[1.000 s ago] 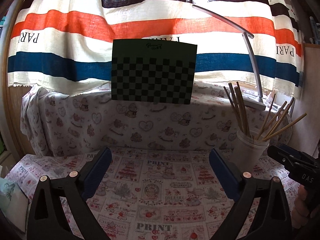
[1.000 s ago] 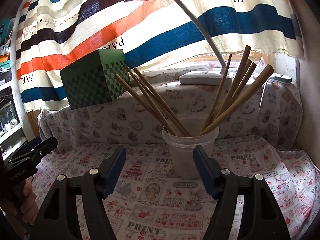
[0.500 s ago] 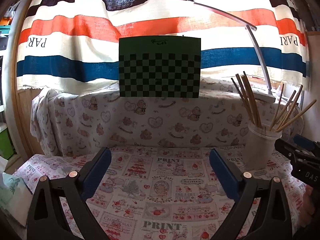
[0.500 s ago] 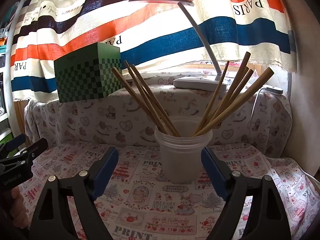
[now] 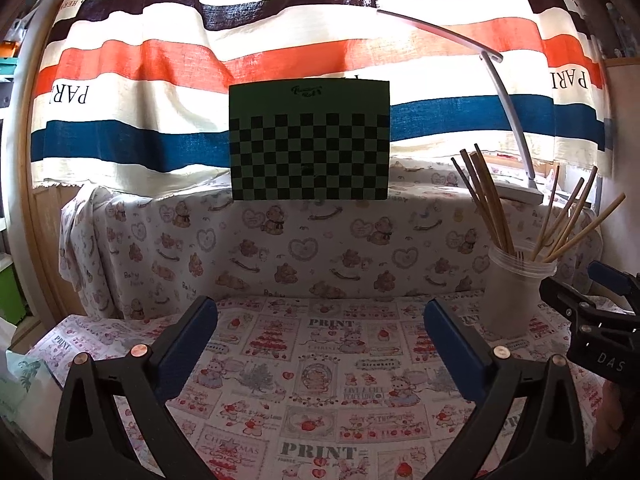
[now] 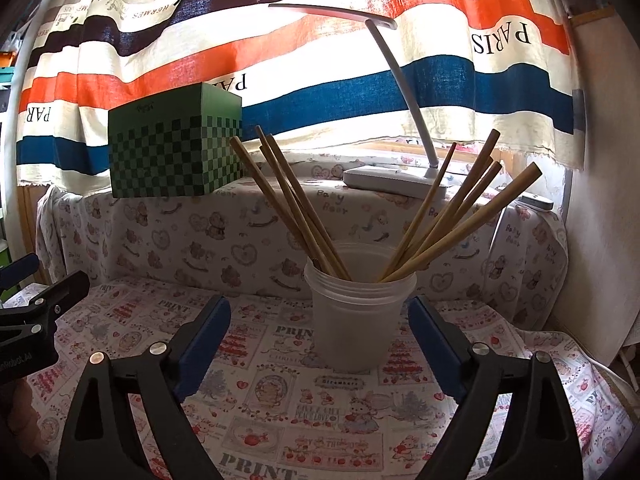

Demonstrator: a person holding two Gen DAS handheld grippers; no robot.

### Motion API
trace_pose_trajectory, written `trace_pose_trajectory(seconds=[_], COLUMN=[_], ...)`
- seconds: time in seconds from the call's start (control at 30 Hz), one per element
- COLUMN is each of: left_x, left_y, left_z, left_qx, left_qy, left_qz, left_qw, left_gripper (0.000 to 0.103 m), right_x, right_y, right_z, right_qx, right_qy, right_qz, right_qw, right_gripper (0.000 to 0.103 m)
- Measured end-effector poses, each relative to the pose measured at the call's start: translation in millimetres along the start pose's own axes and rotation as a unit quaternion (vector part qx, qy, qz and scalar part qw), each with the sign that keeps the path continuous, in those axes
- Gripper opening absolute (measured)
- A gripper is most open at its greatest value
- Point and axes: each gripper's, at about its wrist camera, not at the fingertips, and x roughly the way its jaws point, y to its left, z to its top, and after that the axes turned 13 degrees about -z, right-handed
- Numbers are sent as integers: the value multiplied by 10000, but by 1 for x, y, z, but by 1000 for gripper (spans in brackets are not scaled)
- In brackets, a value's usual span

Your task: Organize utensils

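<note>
A translucent plastic cup (image 6: 357, 320) stands on the printed cloth and holds several bamboo chopsticks (image 6: 440, 224) fanned left and right. My right gripper (image 6: 320, 312) is open and empty, its blue pads on either side of the cup, just in front of it. The cup also shows in the left wrist view (image 5: 516, 292) at the right, with the chopsticks (image 5: 488, 200) sticking up. My left gripper (image 5: 320, 316) is open and empty over the cloth, left of the cup. The right gripper's body (image 5: 592, 320) shows at that view's right edge.
A green checkered box (image 5: 310, 140) sits on the raised cloth-covered ledge behind. A white desk lamp (image 6: 394, 178) stands on the ledge behind the cup. A striped curtain (image 5: 160, 80) hangs at the back. The left gripper's body (image 6: 36, 312) shows at the right wrist view's left edge.
Both grippers have pulled back and levelled a little; the cup sits farther off and more centred in the right wrist view. Both stay open and empty.
</note>
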Motion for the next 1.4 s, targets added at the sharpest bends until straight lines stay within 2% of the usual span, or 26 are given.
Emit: trace_pose_trajectory(seconds=[0.03, 0.07, 0.33, 0.43, 1.4], left_x=[0, 0, 0, 0, 1], left_y=[0, -1, -1, 0, 0], left_z=[0, 0, 0, 0, 0], left_qx=[12, 23, 24, 1, 11], left_qy=[-3, -9, 16, 7, 35], left_qz=[-18, -20, -6, 102, 5], left_qw=[10000, 10000, 10000, 9999, 10000], left_gripper=[102, 102, 103, 102, 103], right_x=[0, 0, -2, -3, -2], right_y=[0, 0, 2, 1, 0], right_z=[0, 0, 0, -1, 0], right_qx=[1, 0, -29, 20, 10], right_qy=[-11, -16, -30, -54, -41], right_qz=[-8, 8, 79, -90, -52], right_qw=[10000, 10000, 10000, 9999, 10000], right_gripper=[96, 103, 103, 103, 103])
